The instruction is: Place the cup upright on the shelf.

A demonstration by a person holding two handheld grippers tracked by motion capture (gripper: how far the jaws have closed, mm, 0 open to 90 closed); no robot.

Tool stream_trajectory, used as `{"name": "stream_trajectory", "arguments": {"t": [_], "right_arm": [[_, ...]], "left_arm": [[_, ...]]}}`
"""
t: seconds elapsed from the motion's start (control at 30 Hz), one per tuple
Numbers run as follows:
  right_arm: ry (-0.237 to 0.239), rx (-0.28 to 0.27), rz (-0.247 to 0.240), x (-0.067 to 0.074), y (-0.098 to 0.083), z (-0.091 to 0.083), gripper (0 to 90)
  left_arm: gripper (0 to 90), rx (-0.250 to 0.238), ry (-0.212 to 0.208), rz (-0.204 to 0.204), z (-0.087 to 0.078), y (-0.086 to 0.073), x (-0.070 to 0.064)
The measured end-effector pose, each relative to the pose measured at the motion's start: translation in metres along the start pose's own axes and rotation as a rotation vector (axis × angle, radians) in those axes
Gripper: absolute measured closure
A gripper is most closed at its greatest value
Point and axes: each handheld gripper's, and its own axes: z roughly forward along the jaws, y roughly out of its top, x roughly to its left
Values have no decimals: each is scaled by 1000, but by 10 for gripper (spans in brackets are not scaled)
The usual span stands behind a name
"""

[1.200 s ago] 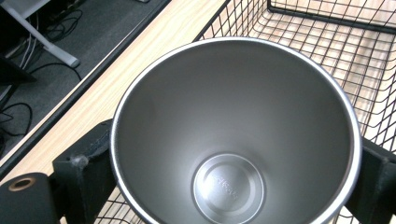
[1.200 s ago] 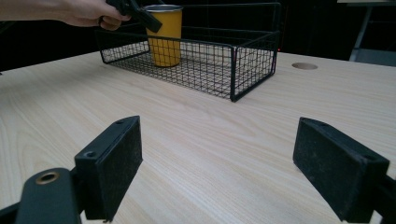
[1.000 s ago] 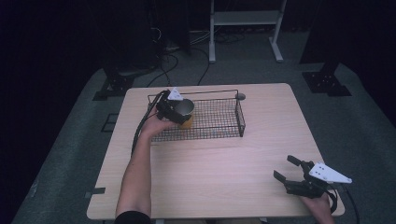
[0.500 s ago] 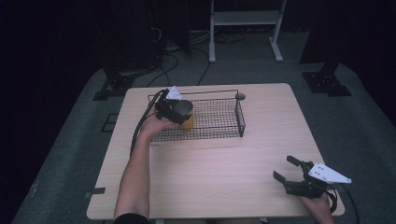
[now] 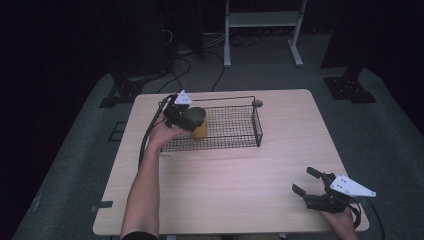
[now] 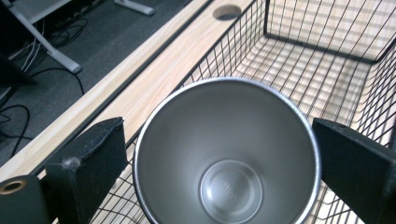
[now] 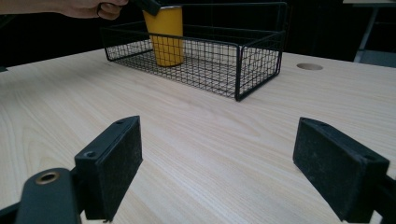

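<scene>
A yellow cup with a bare steel inside stands upright at the left end of a black wire basket. My left gripper comes down on it from above, its jaws pressed to either side of the rim. The right gripper view shows the cup behind the basket's mesh. My right gripper rests low over the table's near right corner, open, with nothing but bare wood between its jaws.
The basket sits at the far middle of the light wooden table. A round cable hole lies just behind the basket's right end. Beyond the table are a dark floor, cables and a white stand.
My left gripper has lowered the cup from above the basket's left end down into it. The right gripper has stayed put.
</scene>
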Motion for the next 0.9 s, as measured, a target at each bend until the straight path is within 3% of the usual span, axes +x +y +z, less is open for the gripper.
{"name": "stream_trajectory", "arguments": {"t": [0.13, 0.47, 0.9], "right_arm": [[-2, 1, 0, 0, 0, 0, 148], [-6, 3, -2, 1, 0, 2, 148], [-2, 2, -1, 1, 0, 1, 148]], "left_arm": [[44, -53, 1, -3, -8, 5, -1], [45, -129, -8, -18, -26, 9, -2], [48, -192, -4, -17, -38, 6, -11]]}}
